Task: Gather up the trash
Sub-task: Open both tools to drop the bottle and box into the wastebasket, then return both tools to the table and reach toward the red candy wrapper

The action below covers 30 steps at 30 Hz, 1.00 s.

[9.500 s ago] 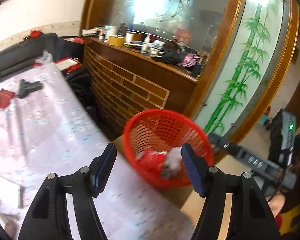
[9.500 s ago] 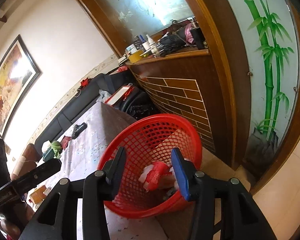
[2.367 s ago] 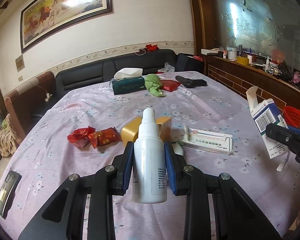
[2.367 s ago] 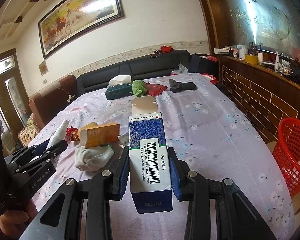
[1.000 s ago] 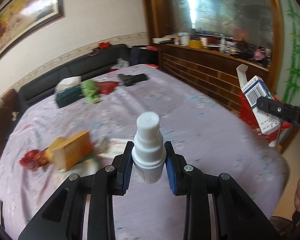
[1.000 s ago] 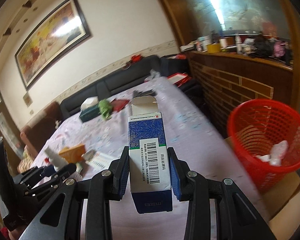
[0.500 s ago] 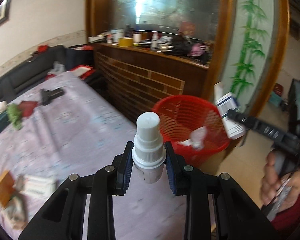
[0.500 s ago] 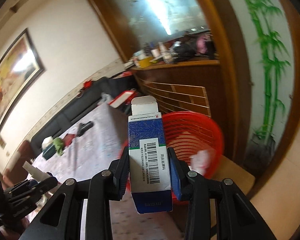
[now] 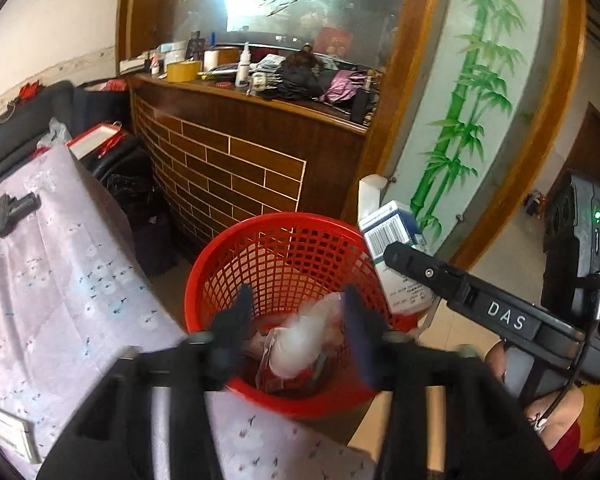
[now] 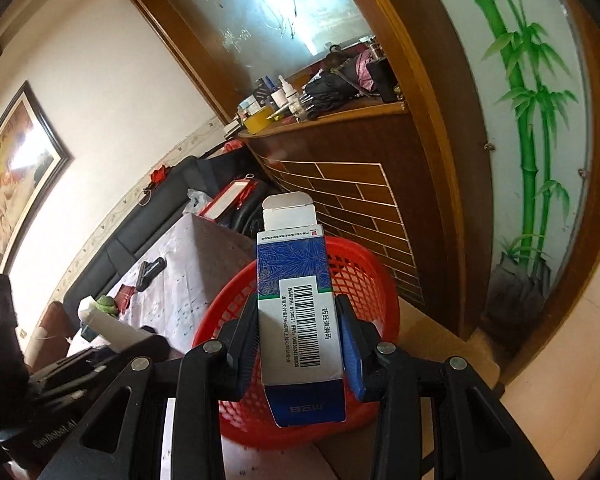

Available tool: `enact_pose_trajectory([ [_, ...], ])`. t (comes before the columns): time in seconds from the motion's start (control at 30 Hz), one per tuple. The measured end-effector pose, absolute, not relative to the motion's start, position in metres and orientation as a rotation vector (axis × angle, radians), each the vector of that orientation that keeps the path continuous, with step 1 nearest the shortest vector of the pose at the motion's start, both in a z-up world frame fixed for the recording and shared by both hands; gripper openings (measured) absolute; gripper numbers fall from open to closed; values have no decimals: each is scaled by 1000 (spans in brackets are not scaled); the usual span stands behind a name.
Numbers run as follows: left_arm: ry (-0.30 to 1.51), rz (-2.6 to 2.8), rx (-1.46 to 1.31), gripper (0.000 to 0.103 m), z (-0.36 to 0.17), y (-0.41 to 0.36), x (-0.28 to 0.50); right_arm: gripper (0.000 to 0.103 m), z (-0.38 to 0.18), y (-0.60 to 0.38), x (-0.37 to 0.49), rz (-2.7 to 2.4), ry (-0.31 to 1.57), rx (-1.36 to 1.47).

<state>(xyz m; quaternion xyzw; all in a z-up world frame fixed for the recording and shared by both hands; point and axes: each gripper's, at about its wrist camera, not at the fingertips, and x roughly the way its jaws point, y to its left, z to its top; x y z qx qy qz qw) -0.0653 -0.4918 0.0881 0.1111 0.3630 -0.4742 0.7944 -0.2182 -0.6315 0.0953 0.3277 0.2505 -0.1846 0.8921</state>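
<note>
A red mesh basket [image 9: 284, 236] stands on a low box beside the table. My left gripper [image 9: 298, 322] is over it with its jaws apart and blurred. A blurred white spray bottle [image 9: 296, 346] is between the jaws, over the trash in the basket; I cannot tell if it is still touched. In the right wrist view the bottle [image 10: 108, 326] shows at the left gripper's tip. My right gripper [image 10: 300, 336] is shut on a blue and white carton [image 10: 298, 304] with an open flap, held above the basket [image 10: 372, 276]. The carton [image 9: 396, 256] also shows at the basket's right rim.
The table with a floral cloth [image 9: 60, 280] lies left of the basket, with a black object [image 9: 16, 208] and a flat box [image 9: 8, 432] on it. A brick-patterned wooden counter [image 9: 240, 168] and a bamboo-painted panel [image 9: 468, 100] stand behind.
Both grippers swung from the table to the basket. The left jaws have spread apart and the white bottle has dropped lower between them. The right gripper still holds the carton.
</note>
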Motion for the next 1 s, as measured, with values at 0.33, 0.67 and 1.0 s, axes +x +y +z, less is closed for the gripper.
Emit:
enact_pose_trajectory([
  [0.33,737,-948,237,60,91,-448,-64,53,94,-633,-231,-337,518,695],
  [0.67,725,-842,161,61,99,-347,-63,53,100,-558,-206,-184,580,616],
  [1.0,693,-669,59,62,109,-215,-50,53,100,-460,-156,-18,663,504],
])
